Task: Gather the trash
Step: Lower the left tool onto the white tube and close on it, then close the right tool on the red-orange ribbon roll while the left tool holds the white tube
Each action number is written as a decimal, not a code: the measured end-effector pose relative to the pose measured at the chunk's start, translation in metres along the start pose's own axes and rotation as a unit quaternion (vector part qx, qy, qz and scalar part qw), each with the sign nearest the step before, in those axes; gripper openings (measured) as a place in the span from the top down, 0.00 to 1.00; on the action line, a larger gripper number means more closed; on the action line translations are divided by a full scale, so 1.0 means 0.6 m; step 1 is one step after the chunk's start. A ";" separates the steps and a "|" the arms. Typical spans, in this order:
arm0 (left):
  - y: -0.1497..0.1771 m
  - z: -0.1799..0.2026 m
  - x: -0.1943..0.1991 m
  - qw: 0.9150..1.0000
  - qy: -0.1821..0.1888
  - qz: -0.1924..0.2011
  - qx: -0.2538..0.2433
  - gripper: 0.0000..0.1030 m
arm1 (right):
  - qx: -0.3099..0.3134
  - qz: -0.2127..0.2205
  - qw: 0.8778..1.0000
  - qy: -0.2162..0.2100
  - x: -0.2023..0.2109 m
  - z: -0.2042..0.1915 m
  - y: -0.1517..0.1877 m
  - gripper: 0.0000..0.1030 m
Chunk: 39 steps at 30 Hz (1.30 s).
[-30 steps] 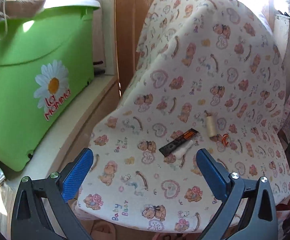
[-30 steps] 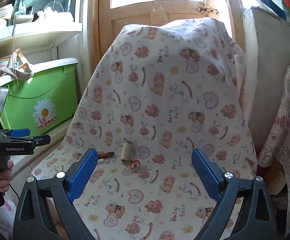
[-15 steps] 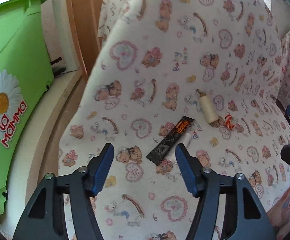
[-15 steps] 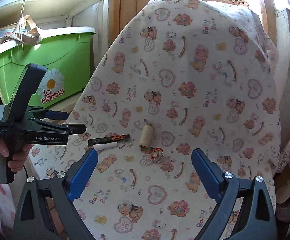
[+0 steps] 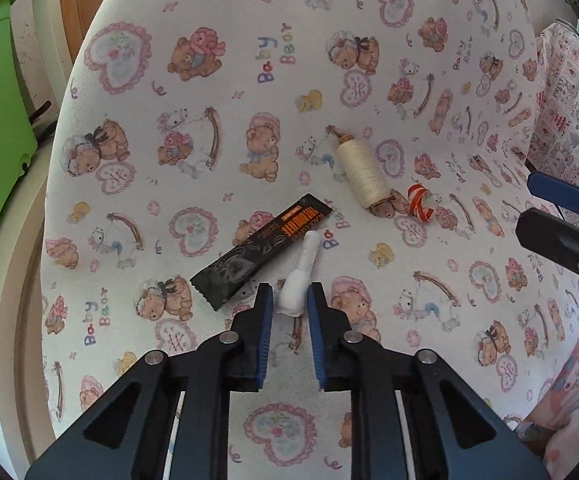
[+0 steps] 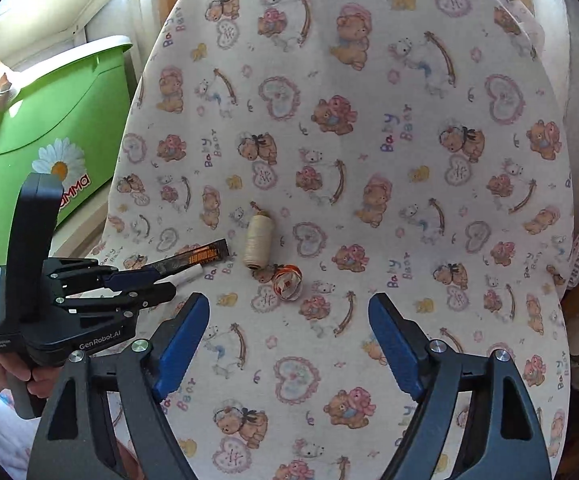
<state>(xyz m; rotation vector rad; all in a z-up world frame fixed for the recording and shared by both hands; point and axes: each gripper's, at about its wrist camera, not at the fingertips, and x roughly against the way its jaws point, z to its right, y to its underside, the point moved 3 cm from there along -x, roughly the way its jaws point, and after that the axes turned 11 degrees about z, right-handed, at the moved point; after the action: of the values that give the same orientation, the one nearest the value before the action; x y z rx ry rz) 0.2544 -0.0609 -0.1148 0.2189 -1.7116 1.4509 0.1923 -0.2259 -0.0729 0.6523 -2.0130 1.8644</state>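
The left tongs [image 5: 287, 300] have just been closing and now seem to pinch the white paper roll [image 5: 299, 280] lying on the teddy-print cover [image 5: 369, 60] beside the black wrapper [image 5: 259, 250]. The right tongs [image 6: 289, 320] hang spread, empty, near the thread spool [image 6: 257, 242].

Left hand-held gripper [image 5: 288, 304] jaws just closing narrow, right hand-held gripper [image 6: 289, 312] wide, narrowing

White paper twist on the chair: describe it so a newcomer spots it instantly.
On the bear-print chair cover, find the black wrapper. The white paper twist lies beside it, its near end between the left gripper's pads. It is plain white; the thread spool is cream.
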 end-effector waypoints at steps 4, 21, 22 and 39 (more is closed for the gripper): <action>-0.006 -0.006 0.012 0.999 0.008 0.005 0.035 0.86 | -0.008 -0.004 1.000 0.002 -0.005 0.003 0.001 0.19; -0.034 -0.058 0.128 0.990 -0.097 0.058 0.088 0.86 | 0.004 -0.067 0.998 -0.006 -0.094 -0.016 0.016 0.49; -0.034 -0.059 0.131 0.989 -0.100 0.061 0.087 0.86 | 0.000 -0.073 0.997 -0.010 -0.103 -0.014 0.020 0.56; -0.036 -0.027 0.120 0.992 -0.088 0.063 0.068 0.86 | -0.005 -0.053 0.998 -0.023 -0.091 -0.032 0.012 0.97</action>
<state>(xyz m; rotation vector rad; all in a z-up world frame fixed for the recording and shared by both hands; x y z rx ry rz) 0.2312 -0.0263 -0.0504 0.3256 -1.7943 1.6855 0.2334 -0.2002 -0.1056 0.7905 -1.9740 1.7940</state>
